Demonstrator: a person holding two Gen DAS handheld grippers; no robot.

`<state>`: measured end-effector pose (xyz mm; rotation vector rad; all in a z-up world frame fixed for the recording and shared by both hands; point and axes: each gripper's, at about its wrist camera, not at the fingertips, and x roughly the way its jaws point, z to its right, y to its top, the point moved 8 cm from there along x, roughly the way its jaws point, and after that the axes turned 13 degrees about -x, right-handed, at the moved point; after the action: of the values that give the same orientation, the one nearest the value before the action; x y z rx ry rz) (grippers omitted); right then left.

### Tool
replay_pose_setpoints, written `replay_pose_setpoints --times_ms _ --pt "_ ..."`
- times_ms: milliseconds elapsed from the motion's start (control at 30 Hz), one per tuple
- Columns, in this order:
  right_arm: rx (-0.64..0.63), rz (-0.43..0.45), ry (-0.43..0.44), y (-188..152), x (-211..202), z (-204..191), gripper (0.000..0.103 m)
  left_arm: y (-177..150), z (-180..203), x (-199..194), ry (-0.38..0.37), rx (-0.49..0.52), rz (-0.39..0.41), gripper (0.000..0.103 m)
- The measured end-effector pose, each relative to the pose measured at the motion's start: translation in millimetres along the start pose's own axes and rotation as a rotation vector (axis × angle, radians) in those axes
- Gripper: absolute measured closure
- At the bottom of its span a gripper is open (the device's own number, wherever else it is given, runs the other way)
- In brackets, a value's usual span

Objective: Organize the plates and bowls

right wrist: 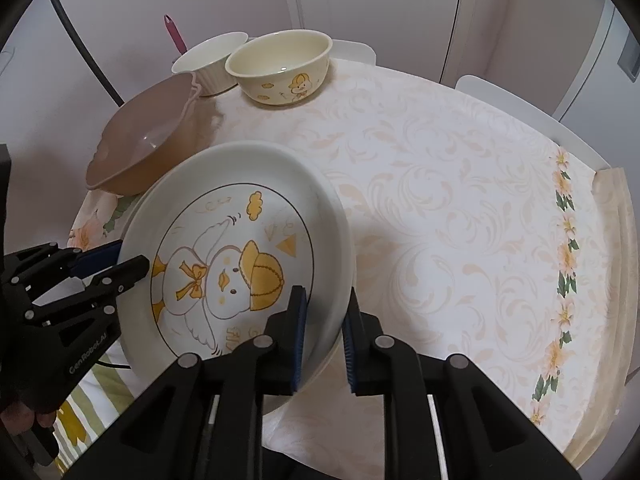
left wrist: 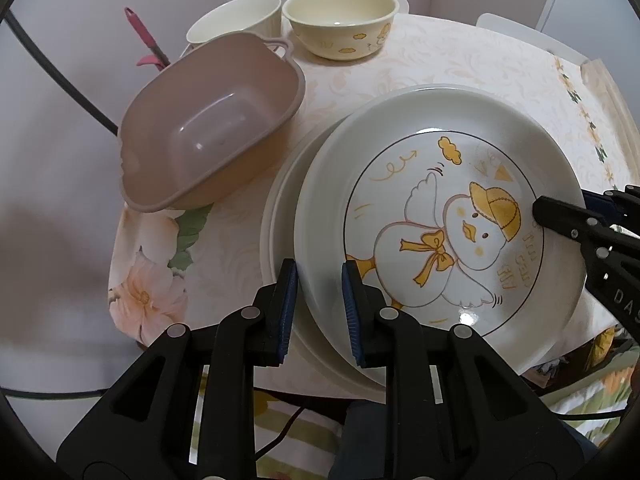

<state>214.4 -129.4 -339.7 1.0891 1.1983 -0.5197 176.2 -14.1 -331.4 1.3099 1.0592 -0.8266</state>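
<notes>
Floral cloth covers the table (right wrist: 440, 184) under your tools. Your left gripper (left wrist: 320, 304) is clamped narrowly on the near-left rim of the duck plate (left wrist: 440, 216), one pad under the rim and one inside. Your right gripper (right wrist: 325, 332) straddles the opposite rim; whether its pads press there, you cannot tell. That plate sits on a second plate (left wrist: 280, 216) that shows just beyond your left fingers. Ahead and left of the left gripper lies a tilted pink basin (left wrist: 208, 128); farther off stand a duck bowl (left wrist: 340, 20) and a white ribbed bowl (left wrist: 236, 20).
</notes>
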Motion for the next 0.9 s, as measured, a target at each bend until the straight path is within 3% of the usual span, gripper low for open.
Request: replay_pose_setpoints --times_ms 133,200,300,533,633,700,900 --pt "-0.006 0.001 0.026 2.3 0.9 -8.4 0.069 -1.0 2.9 0.3 -0.019 0.009 -0.004 0.075" --pt "-0.005 0.010 0.037 4.3 1.2 -13.8 0.057 -2.3 9.5 1.2 -0.056 0.015 -0.015 0.055" --pt "0.015 0.022 0.032 4.7 0.5 -13.3 0.057 -4.1 17.0 2.0 -0.060 0.022 -0.016 0.041" --pt "0.035 0.050 0.052 8.2 -5.4 -11.1 0.056 -6.4 18.8 -1.5 -0.074 0.011 -0.013 0.038" --pt "0.042 0.060 0.058 10.1 -7.0 -9.9 0.056 -5.3 18.2 -7.4 -0.046 0.033 0.019 0.036" --pt "0.043 0.064 0.056 10.6 -7.5 -9.3 0.056 -2.9 17.7 -12.1 -0.042 0.035 0.040 0.026" --pt "0.056 0.077 0.069 14.1 -12.7 -6.5 0.056 4.5 8.3 -20.8 -0.063 -0.014 0.054 0.026"
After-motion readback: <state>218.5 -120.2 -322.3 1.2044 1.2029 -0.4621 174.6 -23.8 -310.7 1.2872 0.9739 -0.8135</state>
